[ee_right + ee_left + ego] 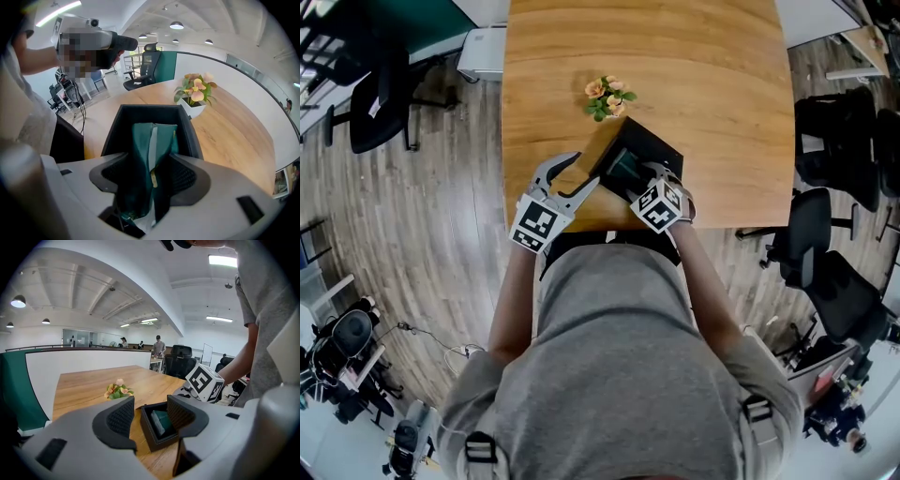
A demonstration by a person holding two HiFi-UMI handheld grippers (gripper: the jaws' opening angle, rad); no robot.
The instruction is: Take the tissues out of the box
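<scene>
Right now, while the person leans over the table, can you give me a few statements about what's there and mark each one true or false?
1. The black box is open at the top. True.
2. The flowers stand inside the box. False: they stand on the table, beyond the box.
3. The right tongs have the green tissue pack between them. True: their pads sit against it.
4. The left tongs are shut tight. False: they stand apart, and a corner of the box shows between them.
5. The table is glass. False: it is wood.
</scene>
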